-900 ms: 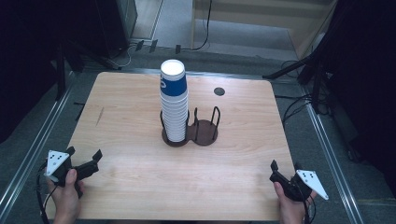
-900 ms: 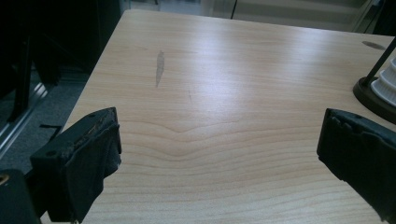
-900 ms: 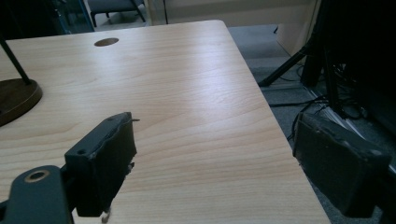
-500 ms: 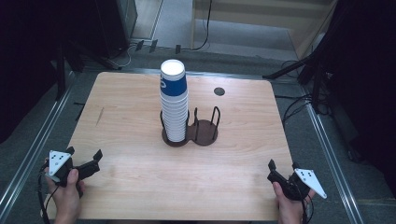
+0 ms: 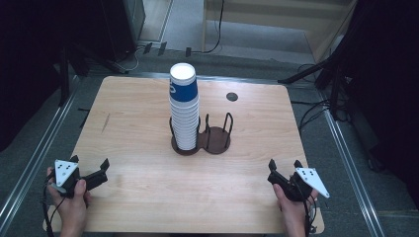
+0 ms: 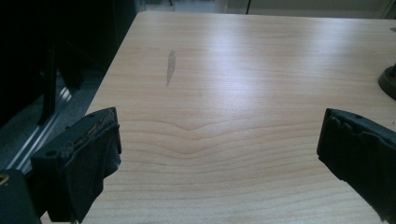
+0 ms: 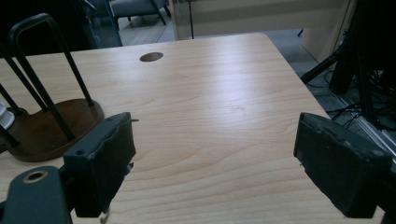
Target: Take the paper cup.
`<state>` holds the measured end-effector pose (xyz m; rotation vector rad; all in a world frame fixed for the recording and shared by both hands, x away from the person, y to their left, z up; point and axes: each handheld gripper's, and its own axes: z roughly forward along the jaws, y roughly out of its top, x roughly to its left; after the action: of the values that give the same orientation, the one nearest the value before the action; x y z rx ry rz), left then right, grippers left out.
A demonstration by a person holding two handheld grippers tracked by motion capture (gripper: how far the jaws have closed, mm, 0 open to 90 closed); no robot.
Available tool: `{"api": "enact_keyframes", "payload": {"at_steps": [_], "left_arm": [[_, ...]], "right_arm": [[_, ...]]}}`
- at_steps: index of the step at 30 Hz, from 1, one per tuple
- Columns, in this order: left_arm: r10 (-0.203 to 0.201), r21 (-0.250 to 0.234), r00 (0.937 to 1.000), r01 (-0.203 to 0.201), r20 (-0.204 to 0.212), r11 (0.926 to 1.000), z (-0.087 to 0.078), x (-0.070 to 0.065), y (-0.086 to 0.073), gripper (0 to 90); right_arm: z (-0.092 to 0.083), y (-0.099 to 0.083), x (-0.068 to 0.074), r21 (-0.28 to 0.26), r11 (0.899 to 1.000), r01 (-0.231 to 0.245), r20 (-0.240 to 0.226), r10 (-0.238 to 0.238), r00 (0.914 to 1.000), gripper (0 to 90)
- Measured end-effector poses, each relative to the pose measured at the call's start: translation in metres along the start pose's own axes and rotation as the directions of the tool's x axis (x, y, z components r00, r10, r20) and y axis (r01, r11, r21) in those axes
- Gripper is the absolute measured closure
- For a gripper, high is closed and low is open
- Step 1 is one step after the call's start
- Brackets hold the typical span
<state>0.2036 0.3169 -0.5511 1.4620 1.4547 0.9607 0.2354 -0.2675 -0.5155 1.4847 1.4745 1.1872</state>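
Both grippers, left gripper [image 5: 90, 170] lower left and right gripper [image 5: 284, 169] lower right, hold fingers spread, nothing between; stack of paper cups [image 5: 184, 106] at centre on the bench [image 5: 133, 123].

Pale wood-grain table [image 5: 138, 123] with soft sheen, glossy paper cups [image 5: 184, 106], dark wooden holder [image 5: 216, 139].

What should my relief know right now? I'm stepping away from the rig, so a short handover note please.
Left tool: open, nothing between the jaws, near the table's front left corner.
Right tool: open, holding nothing, near the front right corner.
Cup stack: tall and upright in the left ring of the two-ring holder at mid-table; the right ring has no cup in it.
Done: nothing visibly handled.
Left: probably reach in and start on the cups; neither tool is near them.
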Motion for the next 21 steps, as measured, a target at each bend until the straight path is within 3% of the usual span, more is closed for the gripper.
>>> {"api": "enact_keyframes", "payload": {"at_steps": [3, 8, 21], "left_arm": [[0.012, 0.0, 0.9999, -0.012, 0.002, 0.9999, 0.0, -0.001, 0.0, 0.3], [-0.004, 0.003, 0.9999, 0.004, 0.014, 1.0, 0.0, 0.0, 0.0, 0.3], [0.03, 0.018, 0.9995, -0.03, 0.008, 0.9994, 0.002, -0.004, 0.001, 0.3]], "right_arm": [[0.003, 0.002, 0.008, 0.008, 1.0, 0.008, -0.004, -0.008, 1.0, 12.4], [0.008, 0.008, 0.022, 0.006, 1.0, 0.02, -0.022, -0.02, 0.9996, 12.5], [0.02, 0.018, 0.051, 0.003, 0.999, 0.036, -0.054, -0.036, 0.9979, 12.5]]}}
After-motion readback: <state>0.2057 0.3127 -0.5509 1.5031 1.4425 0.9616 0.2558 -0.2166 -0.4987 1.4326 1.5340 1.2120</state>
